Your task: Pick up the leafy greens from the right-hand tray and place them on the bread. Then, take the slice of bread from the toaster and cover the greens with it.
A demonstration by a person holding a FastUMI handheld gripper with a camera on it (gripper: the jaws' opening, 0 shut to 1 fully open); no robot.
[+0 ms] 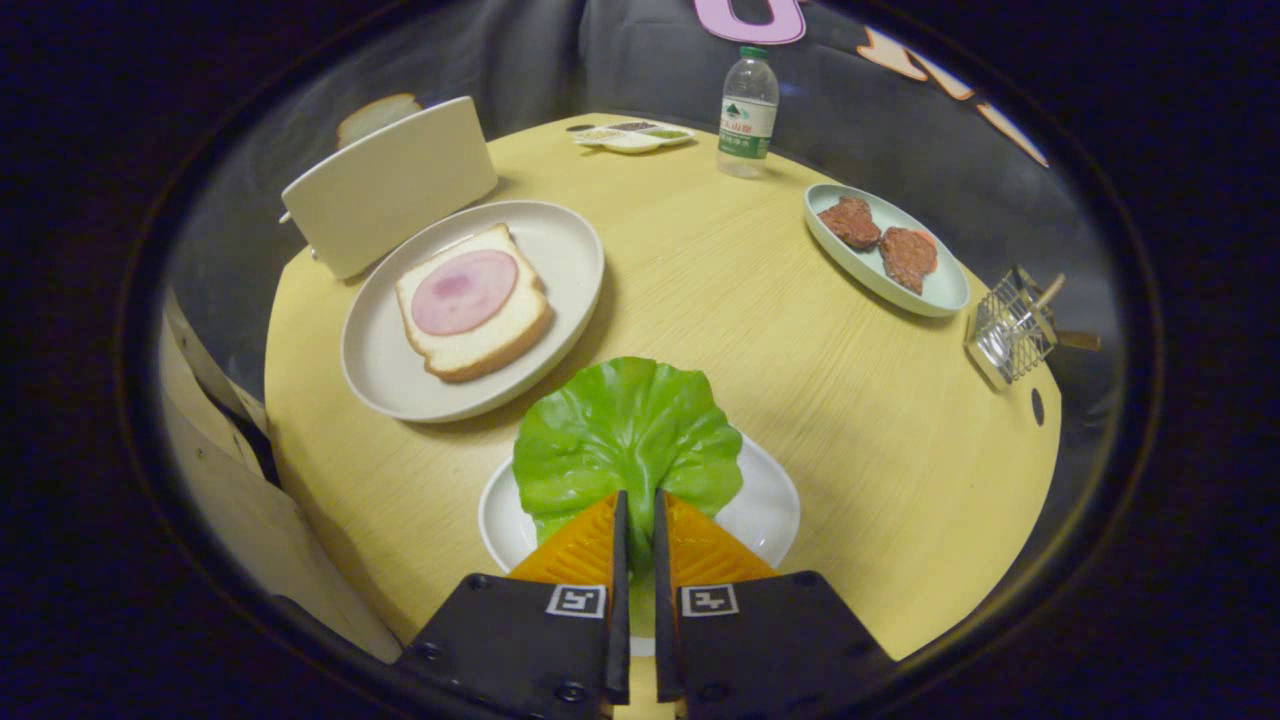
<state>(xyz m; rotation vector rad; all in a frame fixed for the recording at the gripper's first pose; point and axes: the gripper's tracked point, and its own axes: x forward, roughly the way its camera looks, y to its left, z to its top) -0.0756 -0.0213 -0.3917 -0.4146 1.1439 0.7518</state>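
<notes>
A green lettuce leaf spreads out just ahead of my gripper, whose two fingers are closed on its near edge over a small white plate. Whether the leaf rests on that plate or hangs slightly above it, I cannot tell. Beyond and to the left, a large pale plate carries a slice of bread topped with a round pink slice of ham. Behind that plate stands a cream toaster with a slice of bread sticking out of its top.
The round wooden table also holds an oval plate with two brown meat patties, a water bottle, a small divided dish at the far edge, and a wire rack at the right edge.
</notes>
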